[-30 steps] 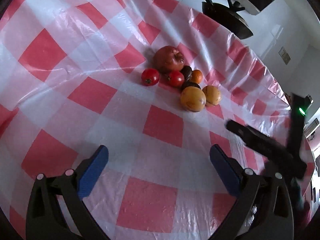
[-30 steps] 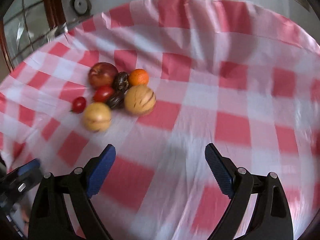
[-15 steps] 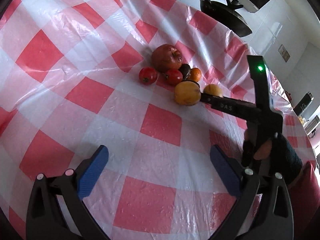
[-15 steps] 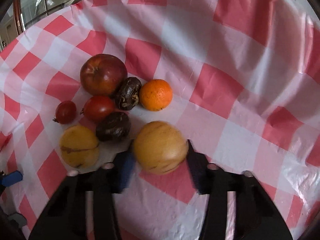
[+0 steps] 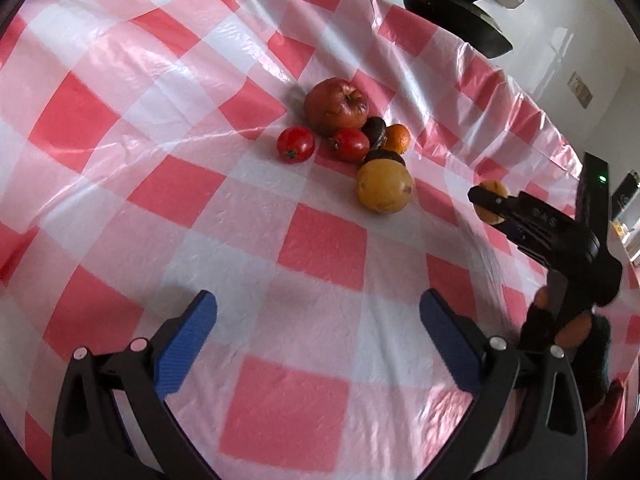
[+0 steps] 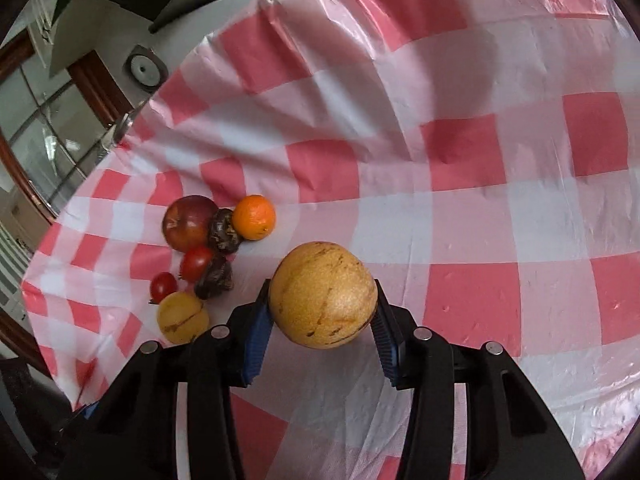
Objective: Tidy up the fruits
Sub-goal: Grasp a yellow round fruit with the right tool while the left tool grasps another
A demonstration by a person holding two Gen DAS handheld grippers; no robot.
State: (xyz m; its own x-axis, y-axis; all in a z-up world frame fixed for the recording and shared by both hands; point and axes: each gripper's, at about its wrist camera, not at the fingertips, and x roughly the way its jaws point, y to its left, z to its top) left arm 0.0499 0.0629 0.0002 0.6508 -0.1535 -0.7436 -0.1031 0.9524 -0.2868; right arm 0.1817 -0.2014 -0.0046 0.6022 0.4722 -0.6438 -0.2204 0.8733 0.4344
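Note:
On the red-and-white checked cloth [image 5: 160, 184] lies a pile of fruit: a red apple [image 5: 336, 106], two tomatoes [image 5: 296, 144], dark wrinkled fruits [image 5: 376, 130], a small orange [image 5: 398, 138] and a yellow round fruit [image 5: 384, 186]. My right gripper [image 6: 322, 308] is shut on a second yellow fruit with brown streaks [image 6: 322, 294], held above the cloth to the right of the pile. In the left wrist view that right gripper [image 5: 486, 200] shows at the right edge with the streaked fruit [image 5: 494, 190]. My left gripper [image 5: 318, 308] is open and holds nothing, well short of the pile.
A black pan-like object [image 5: 456, 16] sits at the table's far edge. A person's dark-gloved hand [image 5: 568, 328] holds the right gripper. A window with a wooden frame [image 6: 40, 120] lies beyond the table's left edge. The cloth drops off at the right edge [image 5: 552, 128].
The right gripper came in open, shut on the streaked yellow fruit beside the pile, and has drawn it up and off to the right. The left gripper has hardly moved.

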